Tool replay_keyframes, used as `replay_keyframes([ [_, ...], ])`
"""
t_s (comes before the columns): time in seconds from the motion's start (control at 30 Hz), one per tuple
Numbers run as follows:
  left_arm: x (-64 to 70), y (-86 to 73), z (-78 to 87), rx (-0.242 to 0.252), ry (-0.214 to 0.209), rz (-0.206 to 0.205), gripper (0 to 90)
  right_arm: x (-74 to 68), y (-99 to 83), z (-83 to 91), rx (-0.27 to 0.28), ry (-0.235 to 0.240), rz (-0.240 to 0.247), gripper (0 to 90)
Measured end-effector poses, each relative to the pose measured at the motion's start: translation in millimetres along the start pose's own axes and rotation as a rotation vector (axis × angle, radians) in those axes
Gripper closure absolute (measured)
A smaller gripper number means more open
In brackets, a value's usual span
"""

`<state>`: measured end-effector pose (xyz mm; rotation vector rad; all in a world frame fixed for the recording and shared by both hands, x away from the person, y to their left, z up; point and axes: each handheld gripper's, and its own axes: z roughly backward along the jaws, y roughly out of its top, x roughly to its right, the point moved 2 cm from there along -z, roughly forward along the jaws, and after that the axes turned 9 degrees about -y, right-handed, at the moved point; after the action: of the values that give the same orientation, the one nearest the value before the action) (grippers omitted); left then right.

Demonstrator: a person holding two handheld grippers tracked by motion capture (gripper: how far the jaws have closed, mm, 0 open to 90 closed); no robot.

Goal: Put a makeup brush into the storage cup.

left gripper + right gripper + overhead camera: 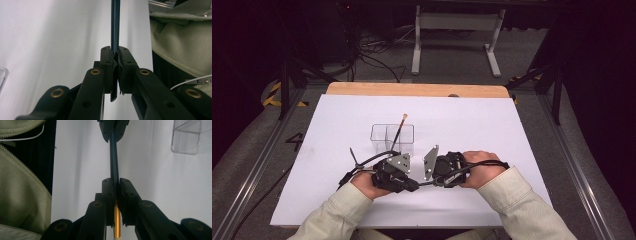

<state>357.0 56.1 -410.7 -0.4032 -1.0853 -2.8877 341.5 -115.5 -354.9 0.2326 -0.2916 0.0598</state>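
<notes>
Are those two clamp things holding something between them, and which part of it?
Yes, both hold one paintbrush. The left gripper is shut on the dark handle's end; the right gripper is shut on the handle just beside the gold ferrule.

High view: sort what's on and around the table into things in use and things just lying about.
In use:
- dark-handled brush, gripped at both ends
- left gripper, shut on it
- right gripper, shut on it
- clear divided box
- second brush, leaning in the box

Lying about:
- white stand beyond the table
- cables on the floor
</notes>
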Motion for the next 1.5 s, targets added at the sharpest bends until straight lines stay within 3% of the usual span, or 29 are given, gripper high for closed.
replay_keyframes([
  [0.4,2.4,0.3,0.1,-0.012,0.013,-0.017,84.5,0.4,-0.9,0.3,0.01,0.005,0.009,83.0],
  [0.5,1.2,0.0,1.6,-0.025,0.019,-0.022,84.7,1.1,-2.6,1.9,0.025,0.0,-0.004,79.3],
  [0.57,1.2,-0.8,2.0,-0.017,0.017,-0.009,84.8,3.4,-3.7,4.4,0.054,-0.008,-0.022,68.3],
  [0.97,1.3,-7.4,14.5,0.07,0.068,-0.017,84.7,10.2,-26.6,30.8,0.246,-0.107,-0.146,48.2],
  [1.13,-3.5,-17.8,24.7,0.177,0.074,-0.004,84.6,11.6,-46.6,43.3,0.353,-0.168,-0.228,37.5],
  [1.47,-4.5,-30.9,34.8,0.28,0.094,-0.019,84.6,9.9,-72.7,51.2,0.489,-0.241,-0.327,29.6],
  [1.5,-4.2,-31.7,35.5,0.29,0.098,-0.026,84.6,9.7,-78.4,51.6,0.538,-0.248,-0.358,26.6],
])
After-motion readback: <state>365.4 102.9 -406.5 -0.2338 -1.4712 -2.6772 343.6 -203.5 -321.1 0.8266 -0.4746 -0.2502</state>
